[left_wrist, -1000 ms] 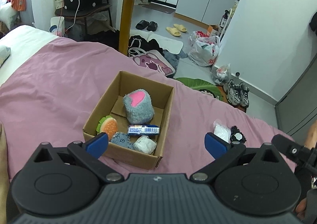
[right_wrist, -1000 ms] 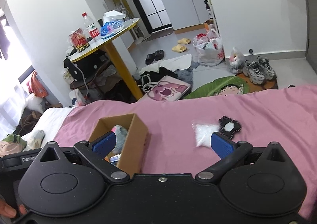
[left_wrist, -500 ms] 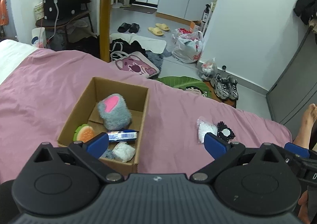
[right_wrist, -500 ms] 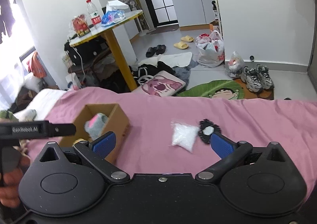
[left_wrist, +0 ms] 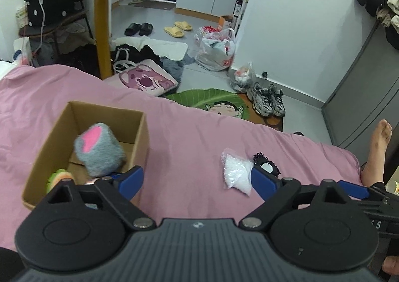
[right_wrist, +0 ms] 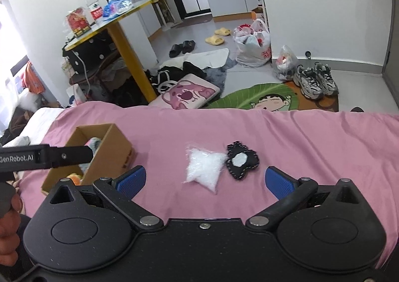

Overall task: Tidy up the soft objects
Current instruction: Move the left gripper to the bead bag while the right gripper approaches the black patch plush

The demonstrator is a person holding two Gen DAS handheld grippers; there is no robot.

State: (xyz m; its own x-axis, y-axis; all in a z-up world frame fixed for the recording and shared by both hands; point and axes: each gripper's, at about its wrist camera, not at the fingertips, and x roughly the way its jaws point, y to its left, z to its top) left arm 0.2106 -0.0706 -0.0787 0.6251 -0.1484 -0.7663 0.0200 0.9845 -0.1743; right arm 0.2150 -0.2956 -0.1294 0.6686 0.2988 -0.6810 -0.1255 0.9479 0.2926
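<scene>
Between right gripper (right_wrist: 205, 179) pads: nothing, spread wide, aimed at white pouch (right_wrist: 204, 168) touching black patch (right_wrist: 241, 159) on pink bedspread (right_wrist: 311, 137). Left gripper (left_wrist: 197, 179) likewise apart, empty. Cardboard box (left_wrist: 139, 137) already holding grey plush (left_wrist: 99, 148), burger toy (left_wrist: 58, 177). Two left.

white bag (right_wrist: 204, 166) | touching black patch (right_wrist: 241, 162) | beside box (right_wrist: 109, 148)
</scene>
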